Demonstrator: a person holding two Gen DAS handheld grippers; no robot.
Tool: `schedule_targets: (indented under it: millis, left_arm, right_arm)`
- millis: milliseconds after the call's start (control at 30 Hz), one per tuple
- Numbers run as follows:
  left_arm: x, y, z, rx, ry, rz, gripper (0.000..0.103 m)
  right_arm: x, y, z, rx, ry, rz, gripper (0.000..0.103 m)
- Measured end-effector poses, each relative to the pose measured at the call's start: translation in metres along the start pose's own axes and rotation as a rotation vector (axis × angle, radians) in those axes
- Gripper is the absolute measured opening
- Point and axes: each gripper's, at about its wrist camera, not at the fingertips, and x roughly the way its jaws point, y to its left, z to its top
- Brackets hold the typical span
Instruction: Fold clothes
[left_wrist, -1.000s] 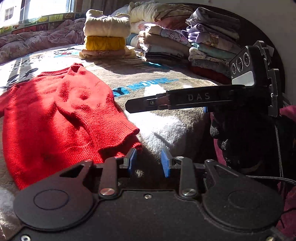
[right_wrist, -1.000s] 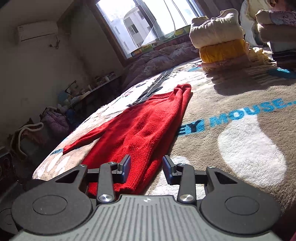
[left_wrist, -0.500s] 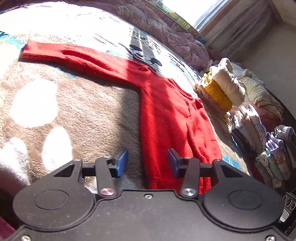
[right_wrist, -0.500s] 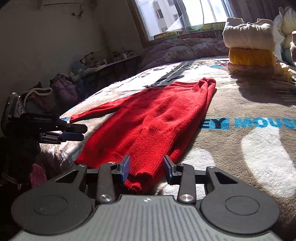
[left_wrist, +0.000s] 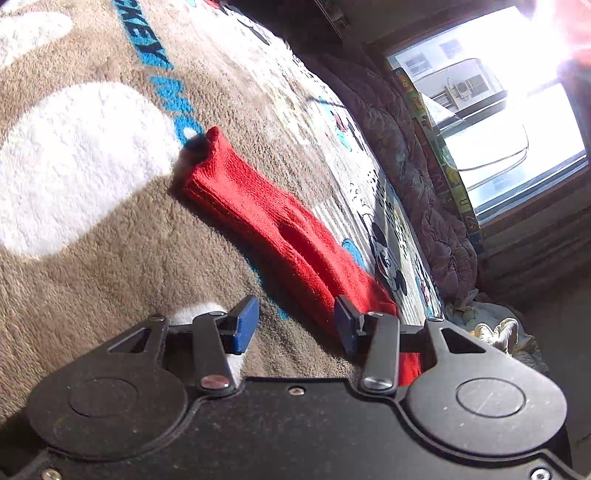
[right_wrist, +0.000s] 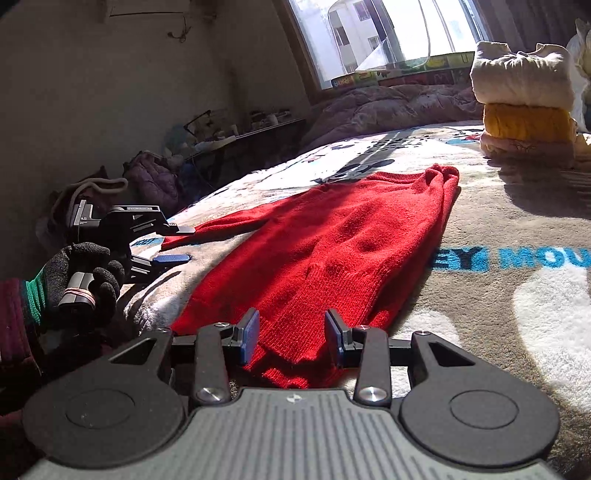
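A sunlit bedroom: a bed spread with a brown plush cartoon blanket (right_wrist: 509, 229) fills both views, with a bright window (right_wrist: 388, 33) in the upper part of each frame. The red knit sweater (right_wrist: 332, 251) lies flat across the middle of the right wrist view, its hem at the bottom centre, one sleeve (left_wrist: 266, 218) stretched toward the left of that frame, the other side apparently turned in over the body. The right gripper (right_wrist: 291, 341) hangs at the hem with its blue-padded tongs apart and the knit edge showing between them, nothing clamped. The left gripper (left_wrist: 297, 325), seen at mid-left of the right wrist view in a dark gloved hand (right_wrist: 83, 273), is likewise apart and empty, aimed along the outstretched sleeve, whose cuff lies toward the upper left of the left wrist view. Likely faults: a loose knit of this kind may let the tongs catch only the top layer, so the hem would peel open when lifted; the plush pile may drag the cloth and skew a fold; a sleeve pulled from mid-length would probably bunch. At the upper right of the right wrist view stands a stack of folded clothes (right_wrist: 524, 103). Legible writing: blue blanket lettering "EY MOU" at the right edge of the right wrist view; the gripper's print is too small to read surely.
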Motion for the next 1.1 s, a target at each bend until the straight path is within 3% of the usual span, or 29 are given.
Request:
schedule_targets:
  millis: [133, 200, 267, 333, 367, 467, 633, 900, 1100]
  left_arm:
    - [0.008, 0.0, 0.02, -0.036, -0.044, 0.036, 0.041]
    - [0.013, 0.0, 0.03, -0.054, -0.066, 0.054, 0.034]
    - [0.017, 0.0, 0.04, -0.072, -0.088, 0.072, 0.016]
    - [0.021, 0.0, 0.05, -0.09, -0.11, 0.09, 0.009]
    - [0.016, -0.008, 0.049, -0.068, -0.117, 0.058, 0.009]
    - [-0.006, -0.048, 0.036, 0.041, -0.127, -0.078, 0.009]
    - [-0.019, -0.135, -0.001, 0.272, -0.092, -0.214, 0.009]
    - [-0.006, -0.24, -0.097, 0.665, 0.021, -0.326, 0.009]
    - [0.008, -0.286, -0.182, 0.917, 0.11, -0.387, 0.009]
  right_arm:
    - [0.002, -0.008, 0.001, 0.022, -0.011, -0.013, 0.04]
    - [0.001, -0.012, 0.002, 0.037, -0.021, -0.021, 0.04]
    - [0.001, -0.019, 0.003, 0.066, -0.033, -0.019, 0.04]
    - [0.0, -0.026, 0.004, 0.097, -0.044, -0.017, 0.04]
    - [0.0, -0.03, 0.004, 0.121, -0.051, -0.012, 0.04]
    - [0.002, -0.046, 0.005, 0.217, -0.069, 0.017, 0.04]
    - [0.004, -0.073, -0.001, 0.43, -0.103, 0.128, 0.042]
    - [-0.005, -0.095, -0.005, 0.581, -0.176, 0.176, 0.05]
    - [-0.019, -0.127, -0.01, 0.773, -0.329, 0.253, 0.057]
